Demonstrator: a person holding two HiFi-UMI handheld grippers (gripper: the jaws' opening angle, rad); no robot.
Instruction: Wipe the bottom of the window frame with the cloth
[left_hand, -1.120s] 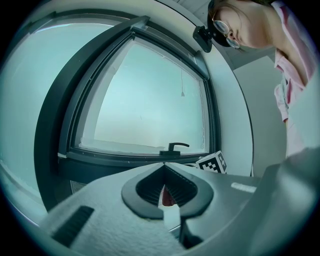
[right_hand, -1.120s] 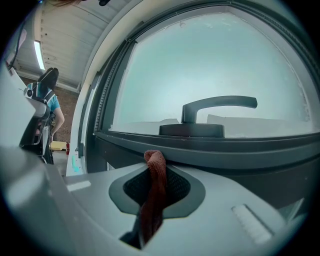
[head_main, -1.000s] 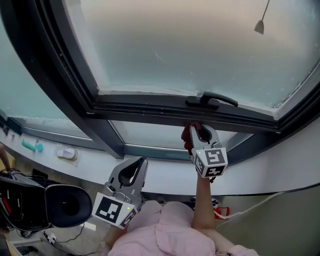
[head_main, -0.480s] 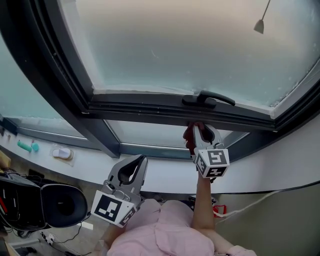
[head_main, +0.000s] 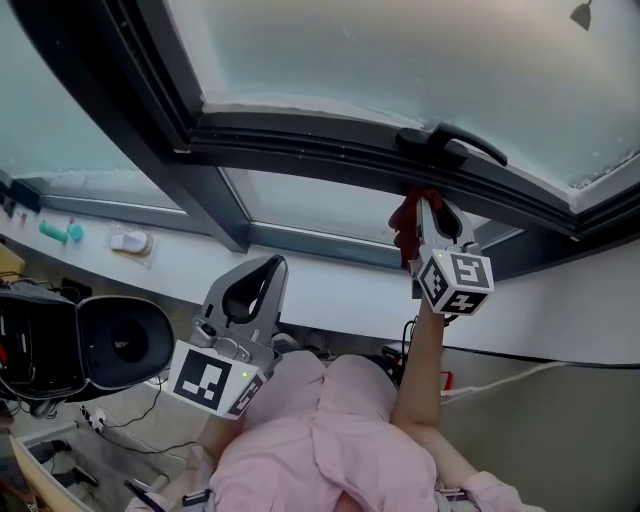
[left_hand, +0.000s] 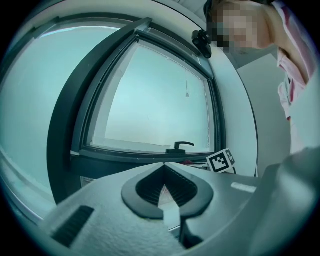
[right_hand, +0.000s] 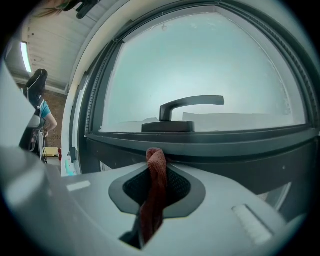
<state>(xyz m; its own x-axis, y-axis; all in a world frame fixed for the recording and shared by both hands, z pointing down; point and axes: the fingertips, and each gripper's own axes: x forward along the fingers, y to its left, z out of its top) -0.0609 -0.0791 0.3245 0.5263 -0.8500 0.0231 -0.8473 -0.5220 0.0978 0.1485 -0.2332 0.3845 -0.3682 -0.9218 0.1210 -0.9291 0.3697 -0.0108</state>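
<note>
Where the cloth is: the red cloth is pinched in the right gripper, right of centre in the head view, with its bunched top poking out past the jaw tips.
Right gripper: the jaws are closed on the cloth, the arm is raised, and the tips are up by the underside of the rail.
Left gripper: the left gripper has its jaws together with nothing between them. It is held low, lower left of centre in the head view, well apart from the rail.
Rail: this is the dark bottom bar of the frame. Its long axis crosses the head view from upper left down to the right edge, and it lies level across the middle of the right gripper view.
Key relation: the rail lies directly ahead of and above the cloth tip, with the handle just above that spot. A wipe would likely have to run sideways along the bar, and the right gripper is by far the nearer.
Room to travel: judging from the head view, more rail shows to the left of the cloth than to the right.
Hard to tell: the right gripper view shows the cloth overlapping the rail's lower edge, but not whether it presses on the rail.
Cut off: the rail's right end runs out of the head view. In the left gripper view, only the right gripper's marker cube and a scrap of red show past its own jaws.
</note>
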